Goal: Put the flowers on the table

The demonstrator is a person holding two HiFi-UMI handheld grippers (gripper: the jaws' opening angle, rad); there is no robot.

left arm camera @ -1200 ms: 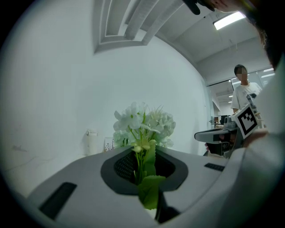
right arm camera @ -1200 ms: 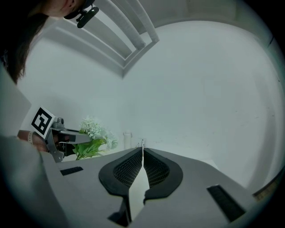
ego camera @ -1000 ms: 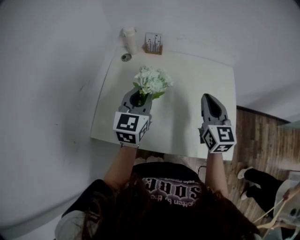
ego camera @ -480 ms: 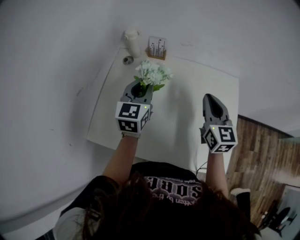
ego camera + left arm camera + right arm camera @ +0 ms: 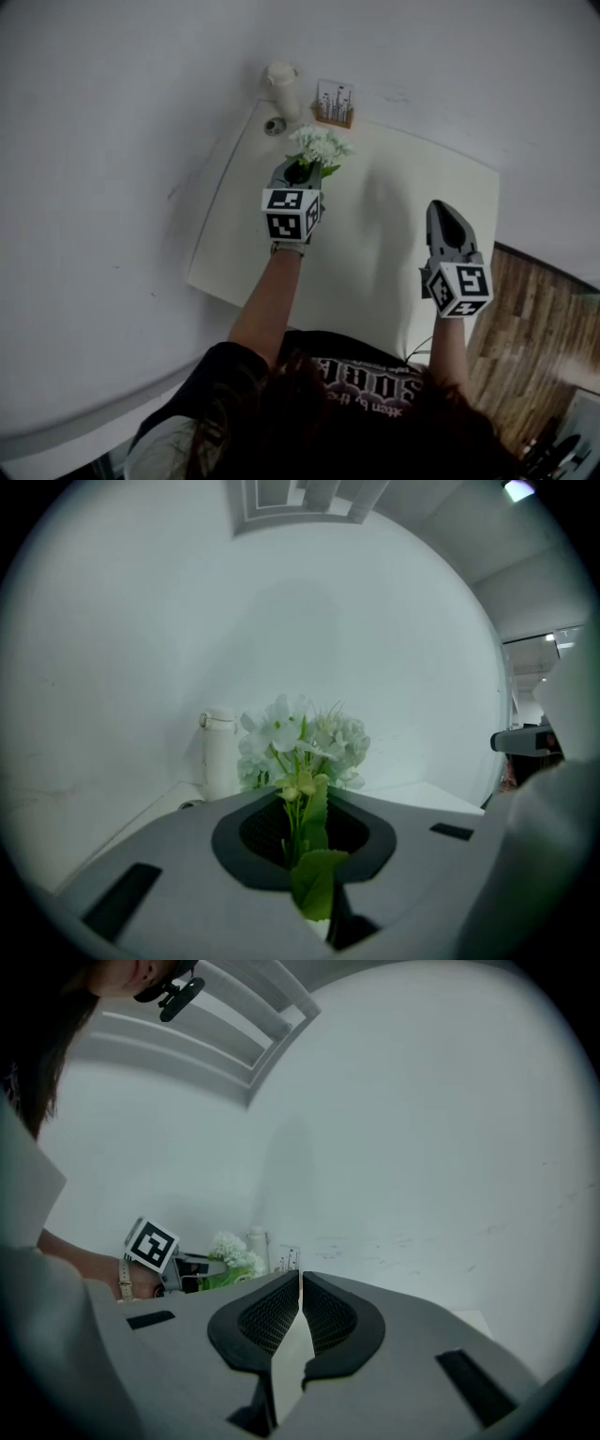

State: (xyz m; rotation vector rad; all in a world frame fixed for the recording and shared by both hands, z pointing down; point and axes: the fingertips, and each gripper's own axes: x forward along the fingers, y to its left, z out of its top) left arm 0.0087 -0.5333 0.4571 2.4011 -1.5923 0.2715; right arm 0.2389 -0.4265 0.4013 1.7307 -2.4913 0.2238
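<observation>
Looking down from the head view, I see the left gripper [image 5: 301, 170] pinching a bunch of white artificial flowers with green leaves [image 5: 320, 146] above the far left part of the rectangular white table [image 5: 375, 262], near a white lidded cylindrical bottle [image 5: 281, 79] whose contents I cannot see. Beside the bottle, a small wooden stand [image 5: 335, 105] holds a white card; its dark marks are too small to read. The left gripper view alone shows the green stems and one leaf [image 5: 309, 878] clamped between the dark pads, hidden from above. The right gripper [image 5: 443, 210], well apart from the flowers, hangs over the table's near right; its own view shows the jaws pressed together on nothing. Pale lettering on the person's black shirt [image 5: 366, 384] is upside down and unreadable.
</observation>
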